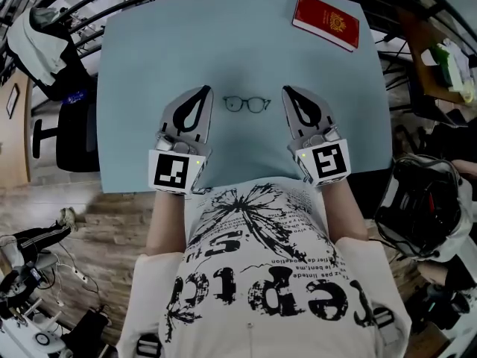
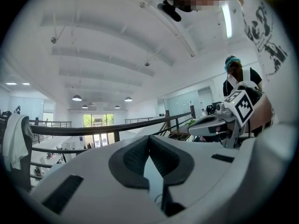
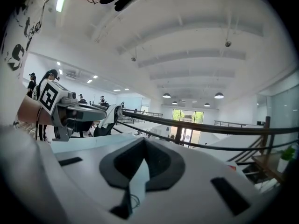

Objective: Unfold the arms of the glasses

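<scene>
Closest in, the left gripper (image 1: 202,91) and right gripper (image 1: 288,92) are held up side by side just off the shirt, above the near half of the table (image 1: 134,88), both pointed away from the body. In the left gripper view the jaws are seen pressed together at the tips (image 2: 148,138) with nothing caught between them, only table showing through the gap behind. It's the same in the right gripper view (image 3: 143,141): tips together, nothing pinched. So neither one is holding anything. A bit further out, the glasses (image 1: 247,104) are found lying on the table between the two gripper tips, apart from both, with the lenses side by side across the view. Honestly, the arms can't be made out at this size, so whether they're folded in or swung out isn't settled by these pictures. The scene fits a pair waiting with arms tucked in just as well as a pair set back down with arms already opened, and how much of the job is left can't be called. Way out at the far right corner, a red booklet (image 1: 326,21) is parked, well away from everything.
</scene>
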The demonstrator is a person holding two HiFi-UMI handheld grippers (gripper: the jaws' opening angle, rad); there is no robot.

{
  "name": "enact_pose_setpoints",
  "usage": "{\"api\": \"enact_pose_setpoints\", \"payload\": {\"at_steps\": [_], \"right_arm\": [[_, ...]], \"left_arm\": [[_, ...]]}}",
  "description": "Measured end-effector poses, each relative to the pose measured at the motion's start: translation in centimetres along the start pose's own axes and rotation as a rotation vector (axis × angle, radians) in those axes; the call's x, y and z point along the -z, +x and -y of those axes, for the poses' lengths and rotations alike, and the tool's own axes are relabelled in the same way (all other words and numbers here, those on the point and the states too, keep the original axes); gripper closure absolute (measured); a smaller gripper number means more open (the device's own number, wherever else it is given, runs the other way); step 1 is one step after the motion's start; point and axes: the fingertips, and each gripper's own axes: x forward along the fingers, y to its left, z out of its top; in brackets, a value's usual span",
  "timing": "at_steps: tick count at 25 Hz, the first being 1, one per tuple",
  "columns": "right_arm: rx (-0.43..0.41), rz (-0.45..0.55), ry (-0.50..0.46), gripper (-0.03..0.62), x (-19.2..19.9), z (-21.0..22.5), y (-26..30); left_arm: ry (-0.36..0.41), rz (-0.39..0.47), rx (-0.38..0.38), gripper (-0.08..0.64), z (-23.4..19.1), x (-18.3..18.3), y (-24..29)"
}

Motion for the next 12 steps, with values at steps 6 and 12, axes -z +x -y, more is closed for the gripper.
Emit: {"api": "enact_pose_setpoints", "payload": {"at_steps": [6,12], "right_arm": [[0.007,0.010,-0.014,0.584,-0.24,0.39,0.07],[0.001,0.027,-0.035,0.584,-0.58,0.04,0.52]], "left_arm": [[0.005,0.008,-0.010,0.541,-0.23,-0.26,-0.11],[0.003,0.011,-0.018,0.541,-0.49,-0.18,0.03]]}}
